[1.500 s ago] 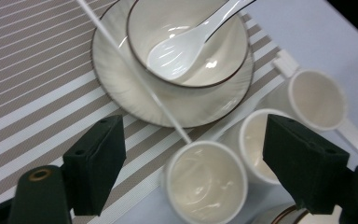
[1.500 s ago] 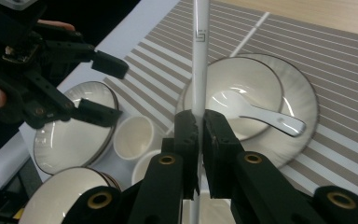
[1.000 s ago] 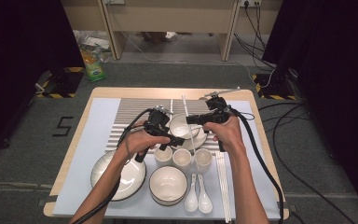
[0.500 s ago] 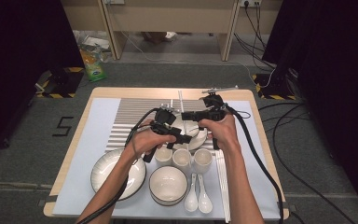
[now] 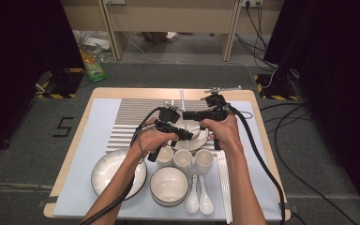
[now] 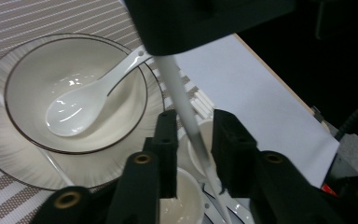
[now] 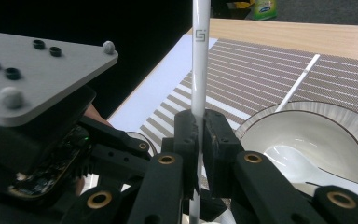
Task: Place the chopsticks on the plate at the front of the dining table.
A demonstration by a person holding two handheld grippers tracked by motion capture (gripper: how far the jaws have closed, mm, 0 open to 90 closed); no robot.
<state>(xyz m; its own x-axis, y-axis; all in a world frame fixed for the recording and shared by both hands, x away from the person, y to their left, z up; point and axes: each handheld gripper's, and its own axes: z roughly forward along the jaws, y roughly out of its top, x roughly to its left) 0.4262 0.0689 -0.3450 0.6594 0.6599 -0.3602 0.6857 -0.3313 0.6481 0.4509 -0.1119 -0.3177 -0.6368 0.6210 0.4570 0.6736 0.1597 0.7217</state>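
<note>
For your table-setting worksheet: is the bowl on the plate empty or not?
Not empty: the bowl holds a white spoon, its handle resting over the rim.

Right claw [image 7: 199,135] clamped tight, left claw [image 6: 193,140] jaws just closing, slightly apart, both forearms reaching forward

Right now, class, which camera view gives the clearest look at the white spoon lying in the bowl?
The left gripper view: the spoon lies whole in the bowl, scoop and handle plain. The right gripper view catches just part of it at the bowl's near side. In the high view, hands and tongs cover that spot.
</note>
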